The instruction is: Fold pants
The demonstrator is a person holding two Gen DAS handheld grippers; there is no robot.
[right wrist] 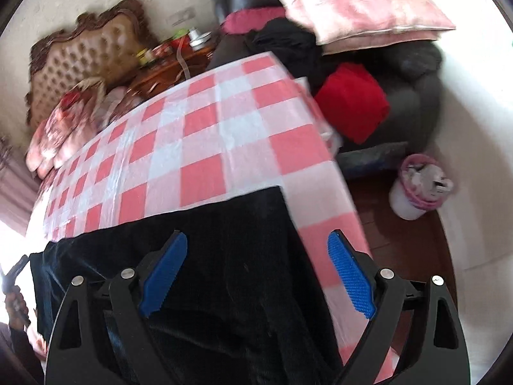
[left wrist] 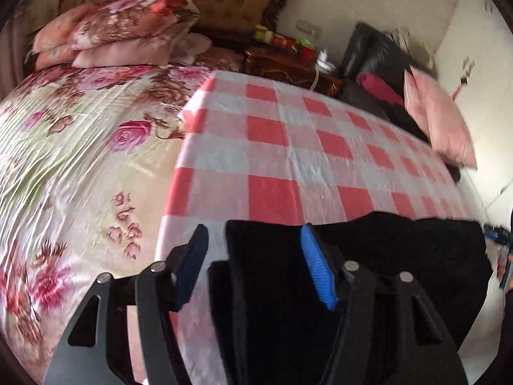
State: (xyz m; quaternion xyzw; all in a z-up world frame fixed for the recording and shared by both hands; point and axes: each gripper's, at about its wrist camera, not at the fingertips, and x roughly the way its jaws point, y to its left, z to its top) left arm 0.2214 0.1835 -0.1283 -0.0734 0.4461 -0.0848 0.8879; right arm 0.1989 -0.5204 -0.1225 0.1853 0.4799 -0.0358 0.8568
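Left wrist view shows our left gripper [left wrist: 253, 256] with its jaws spread and unclenched, straddling the near left edge of the black, soft corduroy-like pants [left wrist: 384, 256]; the blue ribbed pads press nothing that we can see. From the right wrist view, our right gripper [right wrist: 256, 276] is likewise released, its jaws wide apart above the near right corner of the same garment. The pants lie flat across the near end of the red-and-white checked tablecloth [left wrist: 288, 147], apparently already doubled into a broad band. We judge that the next fold is being set up, so we should pinch all layers at both corners together, lift evenly, and carry the edge over without dragging the slippery cloth. A floral satin bedspread [left wrist: 80, 160] lies left; a dark leather armchair [right wrist: 410, 96] stands far right.
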